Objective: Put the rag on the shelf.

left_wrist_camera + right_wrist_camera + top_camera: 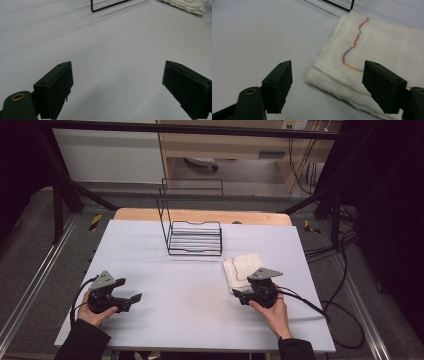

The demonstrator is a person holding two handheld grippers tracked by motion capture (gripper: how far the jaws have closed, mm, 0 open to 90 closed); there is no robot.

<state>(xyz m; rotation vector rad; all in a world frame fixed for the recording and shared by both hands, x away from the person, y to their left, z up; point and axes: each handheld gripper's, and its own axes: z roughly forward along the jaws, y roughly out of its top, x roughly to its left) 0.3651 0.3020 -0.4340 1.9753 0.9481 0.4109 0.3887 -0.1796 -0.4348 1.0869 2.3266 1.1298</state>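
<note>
- Hands come in from the bottom of the high view, each wrapped around a black two-jaw gripper with a grey three-cornered plate on top; dark sleeves cover both forearms.
- Near the table's front left, the left gripper (131, 301) sits low over the pale grey table surface (190, 295), held by the person's left hand (92, 312). Its own view shows the jaws spread wide apart with nothing but bare table between them.
- At the front right, the right gripper (237, 296) is held by the person's right hand (272, 312), a black cable (310, 306) trailing off to the right. From above, its jaws are too small to judge; the right gripper view shows them released and wide apart, reaching the near corner of a folded white cloth (372, 50).
- That cloth lies flat on the table, right of centre, just in front of the rack. The right gripper view reveals stacked layers at its near edge and a wavy line of multicoloured stitching (353, 47), detail that the high view reduces to a faint dark curve. The left gripper view catches just its edge at the upper right.
- Farther back, at mid-table, a black wire rack (192, 237) with an upright back stands on the surface; the gripper views show a corner of its base frame.
- Beyond, a light wooden tabletop edge (200, 215) and a dark metal frame border the scene.
</note>
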